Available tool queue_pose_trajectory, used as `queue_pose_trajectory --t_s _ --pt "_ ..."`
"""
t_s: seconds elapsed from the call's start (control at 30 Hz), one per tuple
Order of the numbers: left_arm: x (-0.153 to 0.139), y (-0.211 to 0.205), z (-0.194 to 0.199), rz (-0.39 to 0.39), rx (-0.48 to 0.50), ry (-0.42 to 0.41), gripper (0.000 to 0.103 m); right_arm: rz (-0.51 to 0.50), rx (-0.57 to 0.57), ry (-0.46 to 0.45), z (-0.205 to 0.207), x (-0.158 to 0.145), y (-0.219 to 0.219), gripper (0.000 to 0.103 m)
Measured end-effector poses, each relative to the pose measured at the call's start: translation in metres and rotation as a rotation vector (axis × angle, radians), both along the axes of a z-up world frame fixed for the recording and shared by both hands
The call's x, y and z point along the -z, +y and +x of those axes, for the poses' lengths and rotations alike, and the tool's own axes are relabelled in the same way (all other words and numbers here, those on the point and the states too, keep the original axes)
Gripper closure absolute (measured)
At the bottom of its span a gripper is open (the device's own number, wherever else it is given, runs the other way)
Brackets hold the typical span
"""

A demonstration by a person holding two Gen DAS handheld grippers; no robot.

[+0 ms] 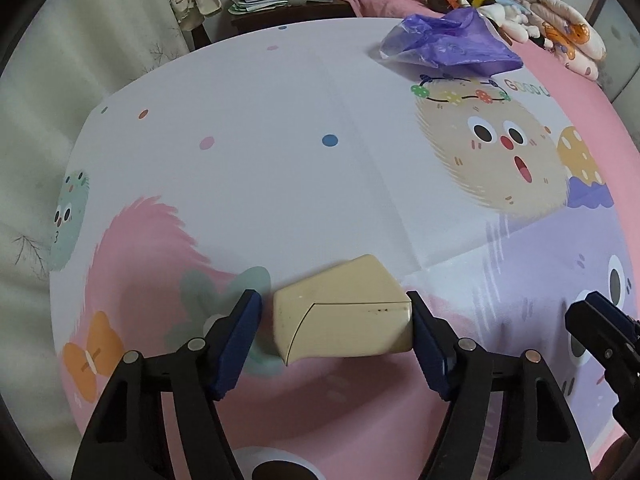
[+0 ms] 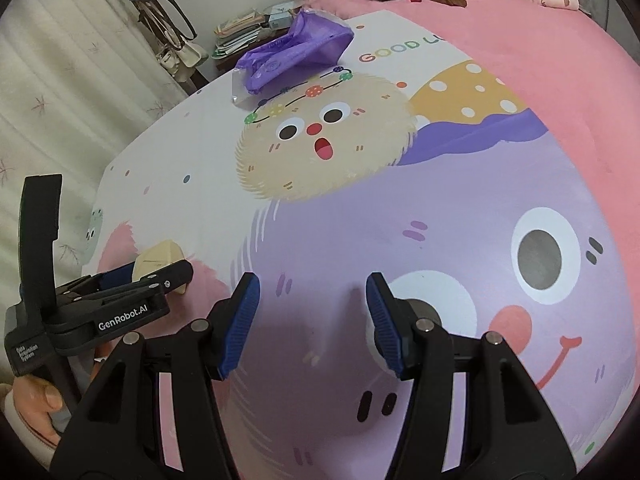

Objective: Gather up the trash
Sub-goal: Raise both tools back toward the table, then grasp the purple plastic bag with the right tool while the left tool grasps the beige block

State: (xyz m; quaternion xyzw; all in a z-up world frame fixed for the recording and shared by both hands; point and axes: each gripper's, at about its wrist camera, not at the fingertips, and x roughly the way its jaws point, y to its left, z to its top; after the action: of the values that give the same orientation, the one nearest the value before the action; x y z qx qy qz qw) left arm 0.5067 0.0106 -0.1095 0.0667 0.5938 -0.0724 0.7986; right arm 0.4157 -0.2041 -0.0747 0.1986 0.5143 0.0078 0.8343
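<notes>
On the bed, over the cartoon sheet point(image 1: 280, 180), the left tool point(image 1: 334, 332) is sitting around a cream box point(image 1: 344, 312) that looks like an old carton, one blue pad on each side. One pad is touching the box or almost touching it, but the other pad is showing a little gap, so the box is not being squeezed yet and is lying flat on the sheet. It is probably the piece of trash being picked up first. The right tool point(image 2: 312, 328) is hanging over the purple monster picture with its pads apart and nothing between them, maybe waiting for its turn. Far up the bed, a purple plastic bag point(image 1: 448, 44) is lying crumpled and partly open. I think the trash is meant to go in there, so the box has a long way to travel.
</notes>
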Motion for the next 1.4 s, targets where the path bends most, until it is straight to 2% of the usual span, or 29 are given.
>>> queue_pose_trajectory --t_s 0.03,0.07,0.3,0.5,0.57,0.63,0.83,0.97,1.27,1.3,1.37,1.4 --pt "-0.001 -0.001 -0.001 -0.002 0.003 -0.005 0.04 0.002 0.0 0.001 0.001 0.001 0.0 0.051" --pt "-0.003 -0.002 -0.003 -0.001 0.009 -0.012 0.041 0.005 0.001 0.003 0.003 0.002 0.001 0.051" --pt "-0.007 -0.001 0.002 -0.018 0.008 -0.007 0.041 0.015 -0.008 0.006 0.023 0.003 0.001 0.051" --pt "-0.022 0.01 0.03 -0.013 -0.017 -0.034 0.041 0.03 -0.014 -0.008 0.063 -0.005 -0.001 0.051" --pt "-0.028 0.013 0.044 -0.017 -0.029 -0.053 0.041 0.038 -0.014 -0.019 0.084 -0.01 -0.002 0.048" --pt "-0.034 0.016 0.057 -0.016 -0.036 -0.071 0.041 0.056 -0.002 -0.029 0.101 -0.014 -0.006 0.041" --pt "-0.049 0.025 0.103 -0.012 -0.072 -0.127 0.041 0.118 0.074 -0.05 0.169 -0.015 -0.026 0.04" --pt "-0.053 0.034 0.126 -0.017 -0.101 -0.142 0.041 0.182 0.168 -0.043 0.21 -0.006 -0.041 0.04" --pt "-0.05 0.054 0.152 -0.046 -0.149 -0.132 0.041 0.212 0.321 -0.006 0.257 0.028 -0.054 0.04" --pt "-0.05 0.055 0.153 -0.047 -0.151 -0.131 0.041 0.212 0.337 -0.005 0.259 0.03 -0.055 0.041" --pt "-0.049 0.058 0.154 -0.052 -0.155 -0.128 0.041 0.212 0.356 -0.026 0.262 0.033 -0.055 0.052" --pt "-0.049 0.059 0.153 -0.057 -0.158 -0.126 0.041 0.217 0.356 -0.023 0.264 0.035 -0.055 0.064"
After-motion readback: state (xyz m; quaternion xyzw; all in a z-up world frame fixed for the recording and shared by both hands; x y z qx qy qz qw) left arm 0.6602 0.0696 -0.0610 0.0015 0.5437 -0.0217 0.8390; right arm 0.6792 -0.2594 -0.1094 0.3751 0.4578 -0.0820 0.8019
